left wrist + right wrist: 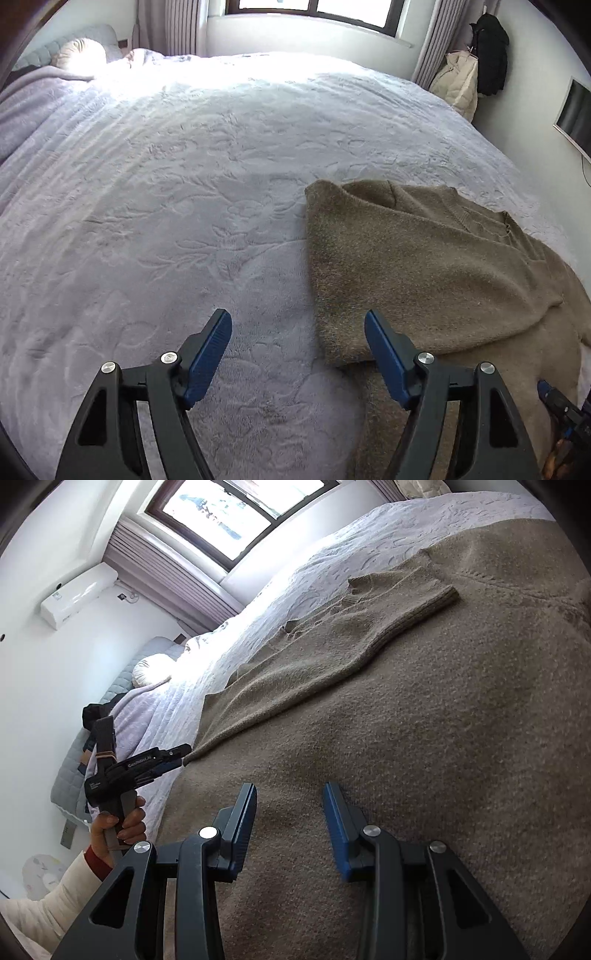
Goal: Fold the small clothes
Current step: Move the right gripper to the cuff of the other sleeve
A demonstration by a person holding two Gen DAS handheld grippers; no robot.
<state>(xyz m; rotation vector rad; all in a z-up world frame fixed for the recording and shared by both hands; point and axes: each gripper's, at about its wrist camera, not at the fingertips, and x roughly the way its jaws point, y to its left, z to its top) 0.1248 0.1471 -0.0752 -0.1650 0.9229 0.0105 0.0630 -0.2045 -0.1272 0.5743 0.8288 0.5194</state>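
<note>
A brown knit sweater (424, 266) lies on the bed with its left side and sleeve folded over the body. My left gripper (298, 321) is open and empty, hovering just above the folded edge's near corner. The sweater fills the right wrist view (406, 720), its folded sleeve and ribbed cuff (417, 609) lying across the top. My right gripper (290, 797) is open and empty, low over the sweater's body. The left gripper also shows in the right wrist view (181, 755), held by a hand at the sweater's edge. A tip of the right gripper (546, 391) shows at the lower right of the left wrist view.
The bed has a pale lilac embossed blanket (166, 203), with a pillow (79, 53) at its head. A window (314, 9) with curtains is beyond. Coats (476, 70) hang at the right wall near a wall screen (576, 110). An air conditioner (77, 594) is on the wall.
</note>
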